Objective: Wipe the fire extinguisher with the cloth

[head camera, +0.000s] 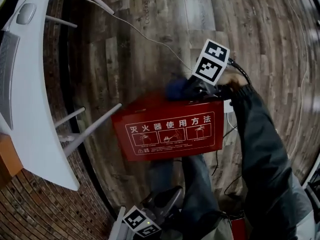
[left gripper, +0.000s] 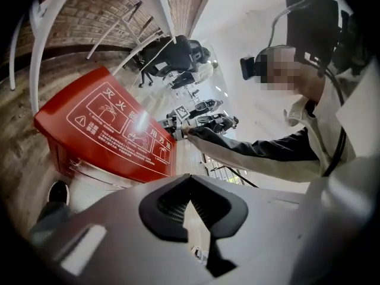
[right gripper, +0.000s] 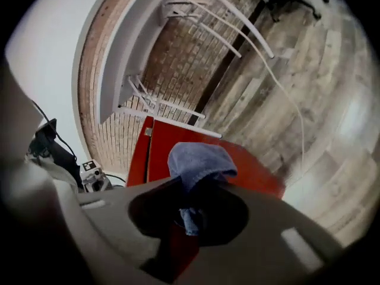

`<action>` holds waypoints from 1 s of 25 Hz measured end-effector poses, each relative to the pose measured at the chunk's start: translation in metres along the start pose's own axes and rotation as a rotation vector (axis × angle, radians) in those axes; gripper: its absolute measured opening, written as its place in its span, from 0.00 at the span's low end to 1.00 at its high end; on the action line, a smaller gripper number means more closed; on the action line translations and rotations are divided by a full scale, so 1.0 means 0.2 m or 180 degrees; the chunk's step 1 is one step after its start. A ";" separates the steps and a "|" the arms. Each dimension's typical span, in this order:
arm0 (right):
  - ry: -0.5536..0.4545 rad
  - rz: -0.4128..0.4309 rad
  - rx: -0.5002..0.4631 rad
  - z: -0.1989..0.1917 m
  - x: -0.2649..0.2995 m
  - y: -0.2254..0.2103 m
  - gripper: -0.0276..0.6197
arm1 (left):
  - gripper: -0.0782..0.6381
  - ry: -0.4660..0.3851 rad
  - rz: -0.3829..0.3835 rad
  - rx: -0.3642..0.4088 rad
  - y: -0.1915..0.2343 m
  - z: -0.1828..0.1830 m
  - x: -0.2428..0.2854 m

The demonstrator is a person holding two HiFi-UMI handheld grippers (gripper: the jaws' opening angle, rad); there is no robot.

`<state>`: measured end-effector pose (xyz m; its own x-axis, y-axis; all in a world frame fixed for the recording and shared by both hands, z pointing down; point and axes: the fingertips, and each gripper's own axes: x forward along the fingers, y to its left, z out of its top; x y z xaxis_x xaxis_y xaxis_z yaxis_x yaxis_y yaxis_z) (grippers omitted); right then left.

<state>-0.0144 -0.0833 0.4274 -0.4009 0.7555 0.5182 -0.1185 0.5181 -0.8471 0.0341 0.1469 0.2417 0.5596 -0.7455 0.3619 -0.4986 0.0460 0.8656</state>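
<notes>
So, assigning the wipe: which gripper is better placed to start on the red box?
Right. The right gripper holds the blue cloth at the red box; the left gripper is shut, empty, farther off.

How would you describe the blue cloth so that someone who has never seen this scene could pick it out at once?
Find the big red box with white lettering on the wood-plank floor. At its upper edge, the right gripper is clamped on a small bunched blue cloth. It is the only soft, blue thing among hard red, grey and brown surfaces.
</notes>
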 end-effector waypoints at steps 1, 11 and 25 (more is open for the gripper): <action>0.0072 0.0097 0.0043 0.04 0.07 0.00 0.15 | 0.11 -0.0003 -0.0079 -0.0050 0.02 0.02 -0.03; 0.0635 0.0099 0.0281 0.38 0.76 -0.21 0.15 | 0.11 -0.0083 -0.0270 -0.0457 0.33 0.18 -0.24; 0.0969 -0.0462 0.0808 -0.05 0.46 -0.52 0.15 | 0.11 -0.0147 0.0098 -0.0114 0.50 0.47 -0.23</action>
<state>-0.0290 -0.0646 0.5648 -0.0815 0.7857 0.6132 -0.3893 0.5413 -0.7453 -0.1042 0.1243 0.2793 0.5128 -0.7732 0.3730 -0.4907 0.0926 0.8664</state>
